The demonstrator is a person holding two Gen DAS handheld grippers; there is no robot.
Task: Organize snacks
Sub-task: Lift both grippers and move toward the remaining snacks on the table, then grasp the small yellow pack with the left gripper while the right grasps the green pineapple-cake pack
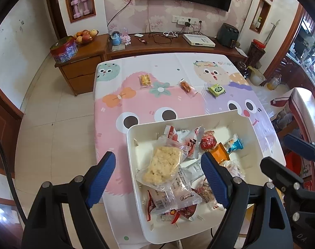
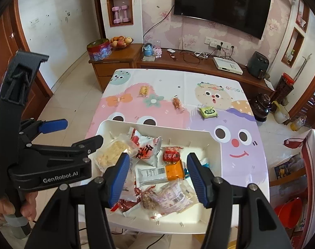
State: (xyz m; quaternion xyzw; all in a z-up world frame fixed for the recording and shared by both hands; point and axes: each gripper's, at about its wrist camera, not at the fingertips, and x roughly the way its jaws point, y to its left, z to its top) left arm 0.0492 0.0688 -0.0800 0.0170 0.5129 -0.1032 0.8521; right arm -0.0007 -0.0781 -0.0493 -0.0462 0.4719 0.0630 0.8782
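A white bin (image 1: 250, 124) (image 2: 215, 155) at the table's near edge holds several wrapped snacks, among them a pale rice cake (image 1: 162, 166) (image 2: 109, 155) and an orange-white bar (image 2: 159, 173). My left gripper (image 1: 160, 177) is open and empty above the bin's left part, over the rice cake. My right gripper (image 2: 157, 178) is open and empty above the bin's middle; it also shows in the left wrist view (image 1: 281, 155). Three snacks lie on the cloth further back: a yellow one (image 1: 145, 80) (image 2: 143, 90), an orange one (image 1: 186, 86) (image 2: 177, 103) and a green one (image 1: 217, 89) (image 2: 208, 112).
The table has a cartoon-print cloth (image 1: 157, 103) (image 2: 240, 124). Behind it stands a wooden TV cabinet (image 1: 167, 47) with cables, a white box and a fruit bowl (image 1: 85, 37). Tiled floor lies to the left; a red bucket (image 2: 288, 211) stands at the right.
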